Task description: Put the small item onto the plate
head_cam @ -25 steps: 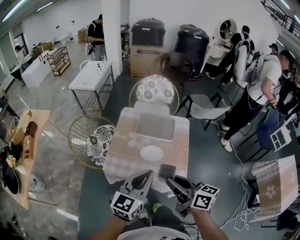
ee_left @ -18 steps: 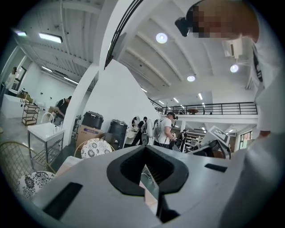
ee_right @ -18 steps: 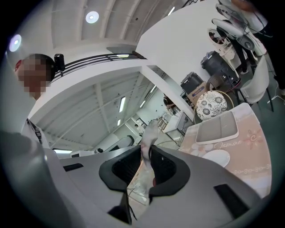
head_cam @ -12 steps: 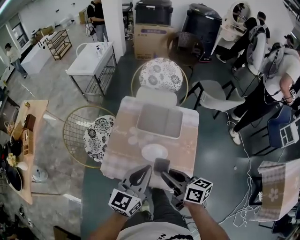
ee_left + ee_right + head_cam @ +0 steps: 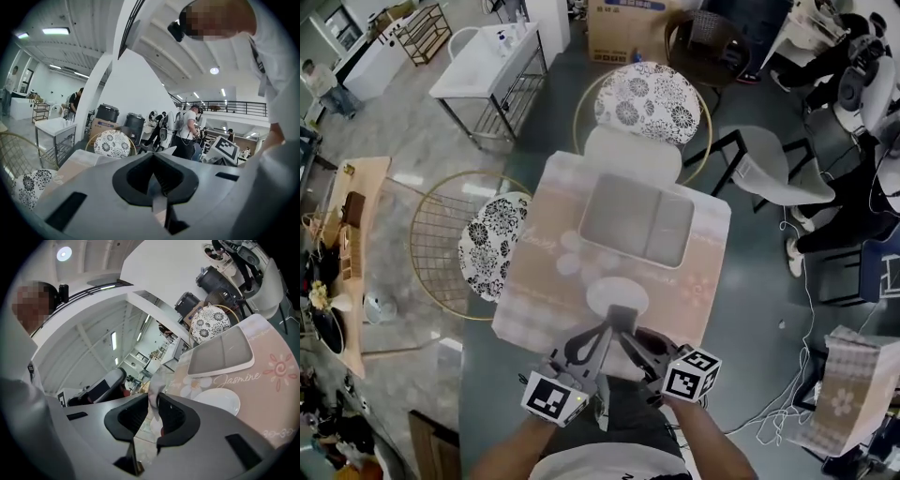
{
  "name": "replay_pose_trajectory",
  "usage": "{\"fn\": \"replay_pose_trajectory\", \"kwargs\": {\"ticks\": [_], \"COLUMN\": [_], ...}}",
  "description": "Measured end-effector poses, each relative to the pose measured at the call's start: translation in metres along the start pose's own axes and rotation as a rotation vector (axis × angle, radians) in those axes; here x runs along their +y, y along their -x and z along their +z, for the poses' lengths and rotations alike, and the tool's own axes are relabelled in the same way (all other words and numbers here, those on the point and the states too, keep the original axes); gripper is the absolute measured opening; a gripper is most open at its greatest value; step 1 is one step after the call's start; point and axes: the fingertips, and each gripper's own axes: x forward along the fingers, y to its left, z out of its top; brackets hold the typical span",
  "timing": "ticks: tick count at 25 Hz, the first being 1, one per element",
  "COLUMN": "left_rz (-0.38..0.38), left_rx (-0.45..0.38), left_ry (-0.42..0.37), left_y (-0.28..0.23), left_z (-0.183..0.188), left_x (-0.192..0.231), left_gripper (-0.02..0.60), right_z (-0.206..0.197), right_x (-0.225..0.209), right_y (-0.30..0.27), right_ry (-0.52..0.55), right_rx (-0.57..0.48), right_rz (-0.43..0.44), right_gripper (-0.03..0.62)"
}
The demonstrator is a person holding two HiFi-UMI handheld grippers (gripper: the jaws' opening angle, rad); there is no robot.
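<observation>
A white plate (image 5: 615, 294) lies on the near part of the pink-clothed table (image 5: 542, 281); it also shows in the right gripper view (image 5: 220, 400). My right gripper (image 5: 628, 330) is shut on the small item (image 5: 622, 317), a flat grey square hanging over the plate's near rim. In the right gripper view, the small item (image 5: 153, 388) shows edge-on as a pale sliver between the pads. My left gripper (image 5: 602, 330) is close beside it on the left, its tips together and holding nothing, with those tips (image 5: 153, 159) meeting in the left gripper view.
A grey rectangular tray (image 5: 637, 220) sits on the table beyond the plate. Floral-cushioned wire chairs stand at the far side (image 5: 647, 98) and the left (image 5: 487, 246). A grey chair (image 5: 769, 178) and several people are at the right.
Both grippers have come forward and down over the table's near edge. The grey item went with the right gripper and now hangs at the plate's near rim. The table fills more of the view.
</observation>
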Motion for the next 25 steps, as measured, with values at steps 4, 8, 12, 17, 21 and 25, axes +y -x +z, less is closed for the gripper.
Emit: {"fn": "replay_pose_trajectory", "kwargs": {"ticks": [4, 8, 12, 17, 21, 25], "left_rz": [0.002, 0.007, 0.006, 0.015, 0.022, 0.025], "left_rx": [0.034, 0.056, 0.063, 0.063, 0.061, 0.057], "left_ry": [0.025, 0.046, 0.049, 0.048, 0.049, 0.055], "left_y": [-0.014, -0.028, -0.038, -0.046, -0.045, -0.043], "left_z": [-0.028, -0.055, -0.074, -0.093, -0.101, -0.103], "left_x": [0.016, 0.033, 0.046, 0.060, 0.065, 0.064], "left_gripper": [0.003, 0.003, 0.003, 0.003, 0.003, 0.003], "right_z": [-0.008, -0.018, -0.030, -0.048, -0.059, -0.061], "right_x": [-0.028, -0.060, -0.088, -0.115, -0.134, -0.142], "right_y": [-0.015, -0.031, -0.045, -0.060, -0.066, -0.070], "right_ry": [-0.022, -0.033, -0.037, -0.040, -0.058, -0.060], "right_rx": [0.019, 0.036, 0.062, 0.107, 0.136, 0.153], "right_rz": [-0.026, -0.062, -0.103, -0.146, -0.207, -0.233], "right_gripper": [0.074, 0.074, 0.074, 0.074, 0.074, 0.074]}}
